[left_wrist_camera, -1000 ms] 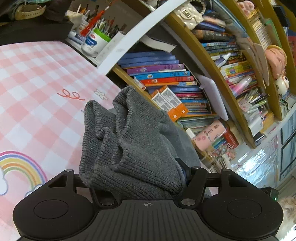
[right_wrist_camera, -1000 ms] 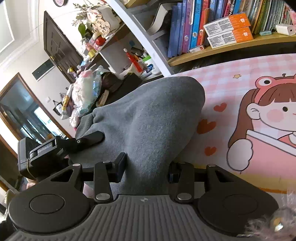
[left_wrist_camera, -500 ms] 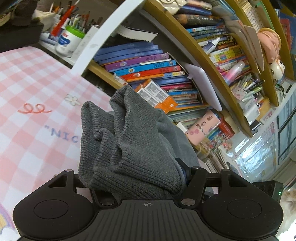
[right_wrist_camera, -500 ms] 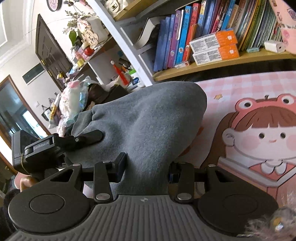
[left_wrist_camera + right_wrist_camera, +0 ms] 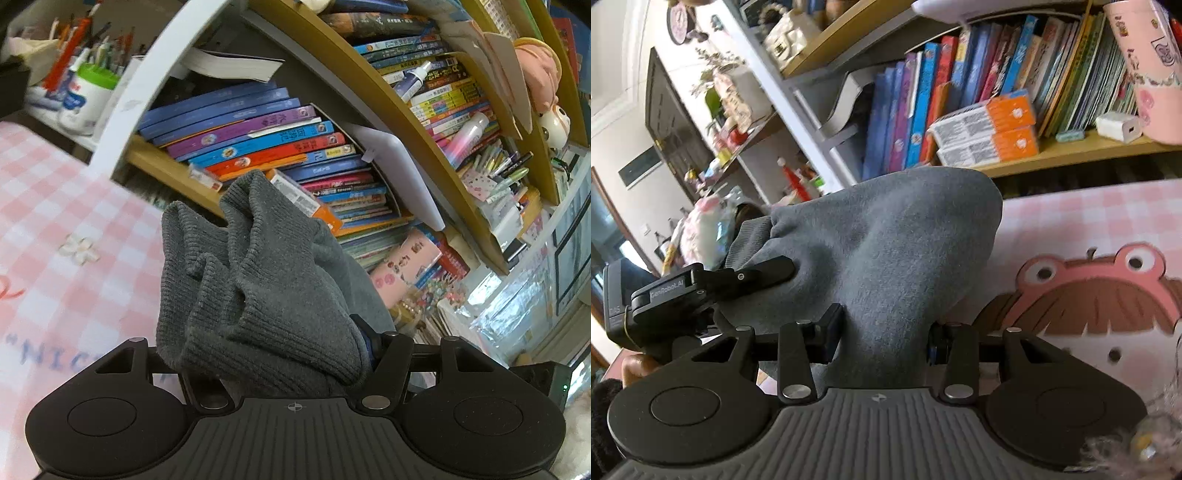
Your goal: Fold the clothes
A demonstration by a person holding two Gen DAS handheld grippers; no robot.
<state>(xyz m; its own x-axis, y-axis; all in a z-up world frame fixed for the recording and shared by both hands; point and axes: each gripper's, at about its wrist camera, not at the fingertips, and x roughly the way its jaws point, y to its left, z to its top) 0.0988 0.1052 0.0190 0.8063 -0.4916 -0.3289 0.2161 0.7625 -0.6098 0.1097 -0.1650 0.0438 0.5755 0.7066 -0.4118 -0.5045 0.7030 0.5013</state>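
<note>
The left gripper [image 5: 273, 347] fills the bottom of the left wrist view, its 2 jaws pinching a bunched wad of the grey sweater [image 5: 258, 280], ribbed hem folds rising up the middle of the frame. The right gripper [image 5: 886, 332], at the bottom of the right wrist view, is likewise clamped on the smooth grey fabric [image 5: 886, 251], which bulges up through the centre of that frame. At the left middle of the right wrist view the other handheld unit [image 5: 701, 284] shows with a black finger pressed into the cloth.

The garment is lifted, held between both grippers above the pink checked tablecloth [image 5: 66, 229], which occupies the left side of the left wrist view and, printed with a cartoon girl in a frog hat [image 5: 1097, 291], the lower right of the right wrist view.

Behind the sweater a wooden bookshelf [image 5: 369, 92] packed with coloured books [image 5: 258, 136] sweeps across the upper right of the left wrist view. A cup of pens [image 5: 88, 92] stands at the upper left. In the right wrist view, 2 orange boxes [image 5: 990, 133] lie on the shelf at upper centre.
</note>
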